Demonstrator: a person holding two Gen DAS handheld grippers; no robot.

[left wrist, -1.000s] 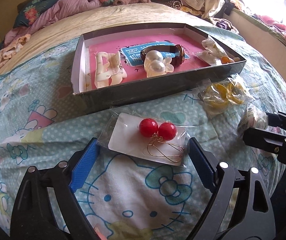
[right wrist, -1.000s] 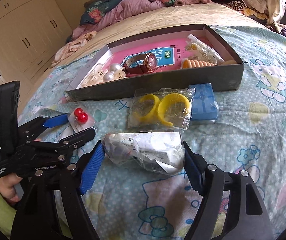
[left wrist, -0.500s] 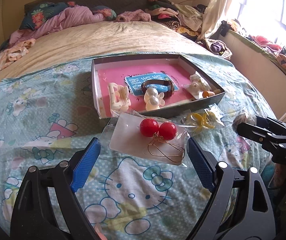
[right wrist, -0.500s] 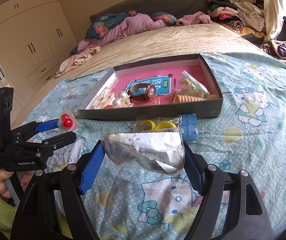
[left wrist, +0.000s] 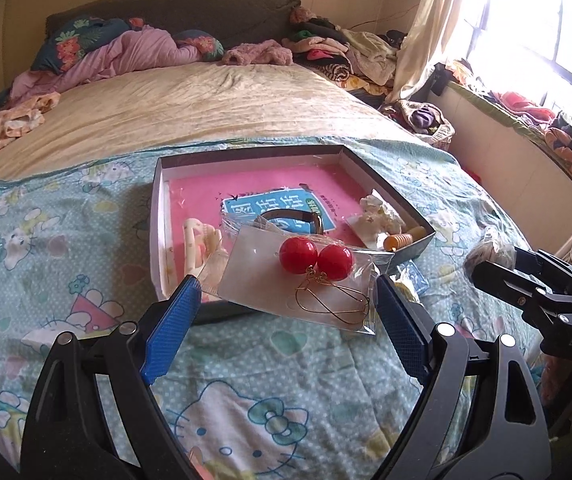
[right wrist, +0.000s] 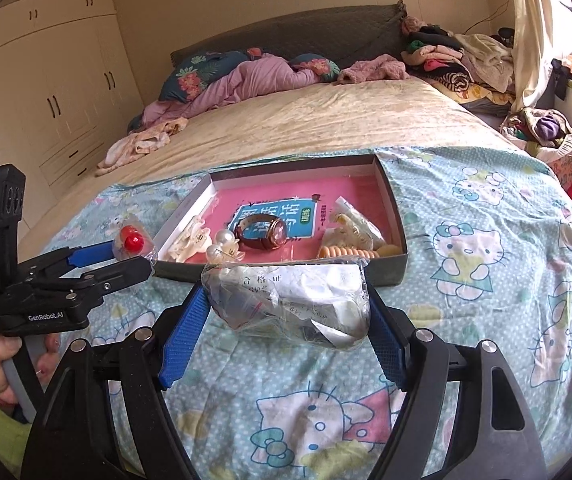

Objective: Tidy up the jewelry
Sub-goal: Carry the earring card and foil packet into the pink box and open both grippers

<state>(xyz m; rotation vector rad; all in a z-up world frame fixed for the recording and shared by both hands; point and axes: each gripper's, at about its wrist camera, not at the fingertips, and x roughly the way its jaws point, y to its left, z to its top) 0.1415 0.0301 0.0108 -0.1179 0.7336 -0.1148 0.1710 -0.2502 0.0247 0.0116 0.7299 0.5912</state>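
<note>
Bedroom, bed spread with a cartoon-cat quilt (left wrist: 245, 364). Left gripper (left wrist: 286, 312): jaws wide, pressed on either edge of a clear packet of earrings (left wrist: 298, 280) (two red balls on gold wire, white card), held off the quilt before the tray. Right gripper (right wrist: 286, 312): jaws closed on a crumpled clear bag with a paper slip (right wrist: 290, 296), also lifted. Beyond both: shallow grey tray (right wrist: 400, 232), pink inside, holding a watch (right wrist: 263, 232), pearl clip (right wrist: 223, 246), cream hair claw (right wrist: 187, 240), orange coil (right wrist: 346, 252).
</note>
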